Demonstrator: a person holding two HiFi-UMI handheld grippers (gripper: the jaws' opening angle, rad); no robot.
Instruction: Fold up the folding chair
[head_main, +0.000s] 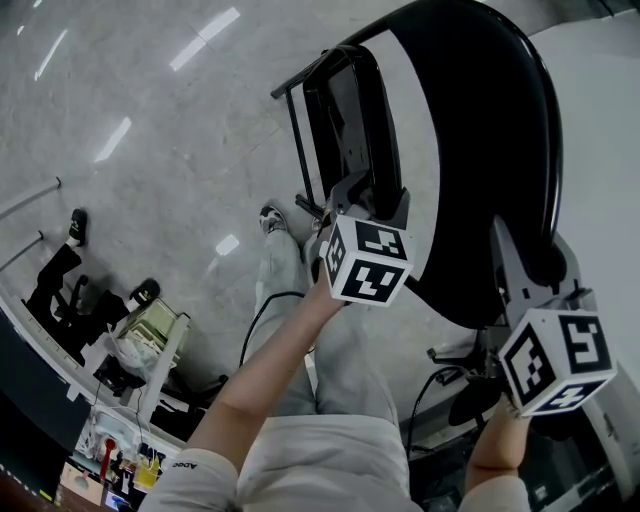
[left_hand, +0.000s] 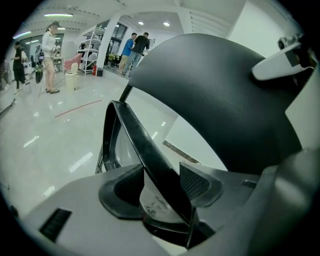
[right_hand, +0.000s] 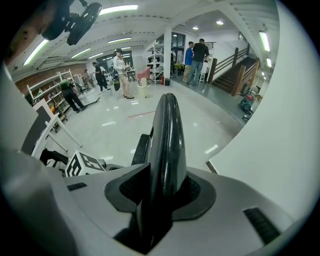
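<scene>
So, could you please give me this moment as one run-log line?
left gripper: shut on seat edge | right gripper: shut on backrest | seat and backrest: apart

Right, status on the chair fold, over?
Left gripper shut on seat. Right gripper shut on backrest. Seat tipped up, not yet against backrest; nothing seen blocking.

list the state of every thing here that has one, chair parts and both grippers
folding chair: partly folded
seat: tipped up on edge near the backrest, with a gap between them
backrest: gripped at its rim
left gripper: shut on the seat's edge
right gripper: shut on the backrest's rim
</scene>
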